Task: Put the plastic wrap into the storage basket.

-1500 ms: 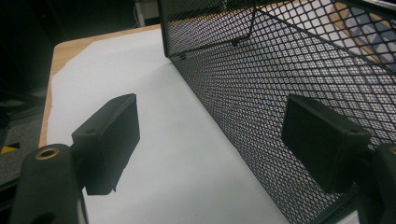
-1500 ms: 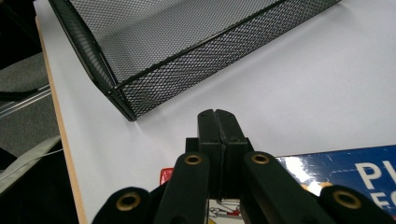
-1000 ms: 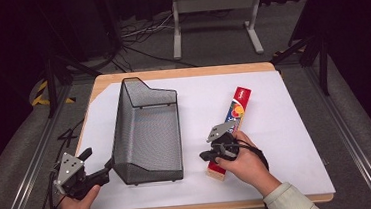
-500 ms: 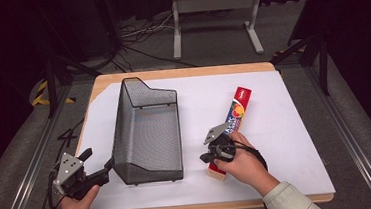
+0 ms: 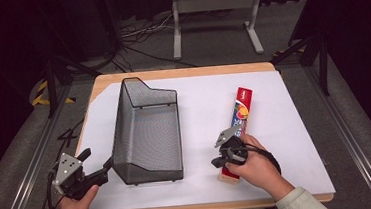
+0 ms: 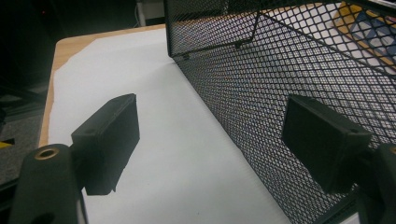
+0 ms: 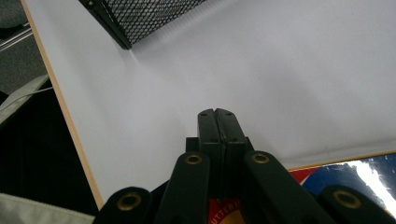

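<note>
Two things sit on the white sheet (image 5: 285,126) covering the table: a black mesh basket (image 5: 148,132) left of centre and a long red toothpaste box (image 5: 239,120) to the right, well apart. My left gripper (image 5: 109,165) is at the basket's near left corner, jaws spread; in the left gripper view one jaw sits outside the mesh wall (image 6: 261,93) and the other shows against the mesh, though I cannot tell which side of the wire it is on. My right gripper (image 5: 217,161) sits over the near end of the box, jaws pressed together with nothing between them, tips over bare sheet just left of the box (image 7: 355,172).

Versus one second ago: my right hand (image 5: 256,166) has shifted slightly nearer me along the box; left gripper and basket unchanged.

Near end of the box is hidden under my right hand. Print on the box is too blurred to read.
</note>
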`<state>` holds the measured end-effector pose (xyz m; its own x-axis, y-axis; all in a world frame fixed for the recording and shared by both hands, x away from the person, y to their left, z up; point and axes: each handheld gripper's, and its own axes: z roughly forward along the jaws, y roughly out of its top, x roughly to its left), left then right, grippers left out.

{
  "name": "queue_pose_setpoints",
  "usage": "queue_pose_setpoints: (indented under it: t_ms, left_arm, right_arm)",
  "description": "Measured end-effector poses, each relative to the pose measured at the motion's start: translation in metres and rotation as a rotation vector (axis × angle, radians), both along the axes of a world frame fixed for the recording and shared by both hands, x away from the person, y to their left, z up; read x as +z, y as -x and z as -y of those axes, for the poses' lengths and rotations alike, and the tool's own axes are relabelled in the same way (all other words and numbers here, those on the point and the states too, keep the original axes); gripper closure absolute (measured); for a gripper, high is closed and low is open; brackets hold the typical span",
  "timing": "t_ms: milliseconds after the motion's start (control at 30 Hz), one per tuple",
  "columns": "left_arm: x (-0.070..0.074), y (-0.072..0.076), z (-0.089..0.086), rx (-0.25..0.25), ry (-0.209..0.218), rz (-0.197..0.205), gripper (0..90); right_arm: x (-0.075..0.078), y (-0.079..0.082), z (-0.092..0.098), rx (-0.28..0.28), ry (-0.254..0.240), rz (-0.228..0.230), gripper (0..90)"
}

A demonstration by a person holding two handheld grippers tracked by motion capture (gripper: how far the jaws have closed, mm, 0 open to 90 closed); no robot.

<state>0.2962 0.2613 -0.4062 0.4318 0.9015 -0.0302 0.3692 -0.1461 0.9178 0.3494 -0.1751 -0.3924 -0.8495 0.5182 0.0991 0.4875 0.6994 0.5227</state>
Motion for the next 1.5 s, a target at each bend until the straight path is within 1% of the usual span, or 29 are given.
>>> queue_pose_setpoints:
  t_ms: [167, 233, 267, 300, 367, 400, 433, 467, 500, 533, 567, 633, 667, 700, 733, 800, 900, 967, 1000, 1067, 1100, 1167, 1233, 1300, 1367, 1433, 1467, 1500]
  left_arm:
    - [0.0, -0.001, 0.0, 0.007, 0.005, -0.001, 20.1]
    - [0.0, -0.001, 0.0, 0.007, 0.002, -0.001, 20.1]
    - [0.0, -0.001, 0.0, 0.008, 0.003, -0.001, 20.1]
    - [0.0, -0.001, 0.0, 0.01, 0.003, -0.001, 20.1]
    - [-0.001, -0.002, 0.0, 0.011, 0.001, 0.0, 20.1]
    - [-0.001, -0.002, -0.001, 0.012, 0.0, -0.003, 20.1]
    - [-0.001, -0.002, -0.001, 0.015, 0.002, -0.003, 20.1]
    - [-0.001, -0.002, -0.002, 0.02, 0.004, -0.004, 20.1]
    - [-0.001, -0.002, -0.002, 0.02, 0.002, -0.004, 20.1]
    - [-0.002, -0.002, -0.002, 0.021, 0.002, -0.006, 20.1]
    - [-0.002, -0.002, -0.002, 0.022, 0.002, -0.008, 20.1]
    - [-0.003, -0.002, -0.003, 0.025, 0.003, -0.012, 20.1]
    - [-0.004, -0.003, -0.004, 0.026, 0.008, -0.011, 20.1]
    - [-0.004, -0.003, -0.005, 0.032, 0.014, -0.011, 20.1]
    - [-0.004, -0.003, -0.006, 0.034, 0.017, -0.011, 20.1]
    - [-0.005, -0.003, -0.007, 0.038, 0.023, -0.015, 20.1]
    - [-0.006, -0.004, -0.009, 0.042, 0.03, -0.018, 20.1]
    - [-0.006, -0.005, -0.008, 0.045, 0.033, -0.02, 20.2]
    - [-0.006, -0.005, -0.008, 0.045, 0.033, -0.02, 20.2]
    - [-0.005, -0.006, -0.007, 0.04, 0.03, -0.018, 20.1]
    - [-0.005, -0.007, -0.006, 0.037, 0.029, -0.017, 20.1]
    - [-0.004, -0.009, -0.004, 0.039, 0.022, -0.013, 20.1]
    - [-0.003, -0.01, -0.004, 0.039, 0.024, -0.008, 20.2]
    - [-0.002, -0.011, -0.003, 0.042, 0.026, -0.005, 20.2]
    - [-0.002, -0.012, -0.004, 0.045, 0.029, -0.005, 20.2]
    - [-0.002, -0.013, -0.004, 0.052, 0.033, -0.005, 20.2]
    - [-0.002, -0.013, -0.004, 0.053, 0.035, -0.004, 20.2]
    - [-0.001, -0.013, -0.004, 0.054, 0.035, -0.006, 20.2]
  right_arm:
    - [-0.001, 0.005, 0.014, -0.02, 0.008, -0.026, 90.0]
    - [-0.001, 0.006, 0.02, -0.028, -0.01, -0.035, 90.0]
    - [0.0, 0.006, 0.022, -0.033, -0.012, -0.04, 90.0]
    - [0.001, 0.007, 0.024, -0.034, 0.0, -0.044, 90.0]
    - [0.002, 0.01, 0.03, -0.053, 0.053, -0.043, 90.0]
    - [0.002, 0.01, 0.03, -0.053, 0.053, -0.043, 90.0]
    - [0.003, 0.011, 0.033, -0.052, 0.039, -0.042, 90.0]
    - [0.004, 0.011, 0.036, -0.057, 0.037, -0.046, 90.0]
    - [0.005, 0.012, 0.039, -0.069, 0.055, -0.054, 90.0]
    - [0.006, 0.013, 0.042, -0.076, 0.077, -0.052, 90.0]
    - [0.006, 0.013, 0.044, -0.084, 0.086, -0.052, 90.0]
    - [0.008, 0.013, 0.053, -0.102, 0.061, -0.071, 90.0]
    - [0.008, 0.013, 0.056, -0.108, 0.067, -0.073, 90.0]
    - [0.01, 0.013, 0.06, -0.122, 0.08, -0.064, 90.0]
    - [0.01, 0.013, 0.064, -0.135, 0.078, -0.066, 90.0]
    - [0.01, 0.013, 0.071, -0.152, 0.048, -0.078, 90.0]
    - [0.01, 0.015, 0.08, -0.181, 0.057, -0.087, 90.0]
    - [0.01, 0.016, 0.085, -0.195, 0.033, -0.089, 90.0]
    - [0.01, 0.016, 0.085, -0.195, 0.033, -0.089, 90.0]
    - [0.012, 0.017, 0.091, -0.219, 0.06, -0.091, 90.0]
    - [0.012, 0.017, 0.094, -0.233, 0.06, -0.099, 90.0]
    - [0.012, 0.017, 0.101, -0.259, 0.03, -0.118, 90.0]
    - [0.013, 0.018, 0.107, -0.28, 0.051, -0.122, 90.0]
    - [0.013, 0.019, 0.112, -0.293, 0.052, -0.121, 90.0]
    - [0.014, 0.021, 0.119, -0.319, 0.043, -0.12, 90.0]
    - [0.015, 0.022, 0.126, -0.347, 0.07, -0.115, 90.0]
    - [0.015, 0.023, 0.13, -0.367, 0.073, -0.115, 90.0]
    - [0.016, 0.024, 0.134, -0.382, 0.065, -0.117, 90.0]
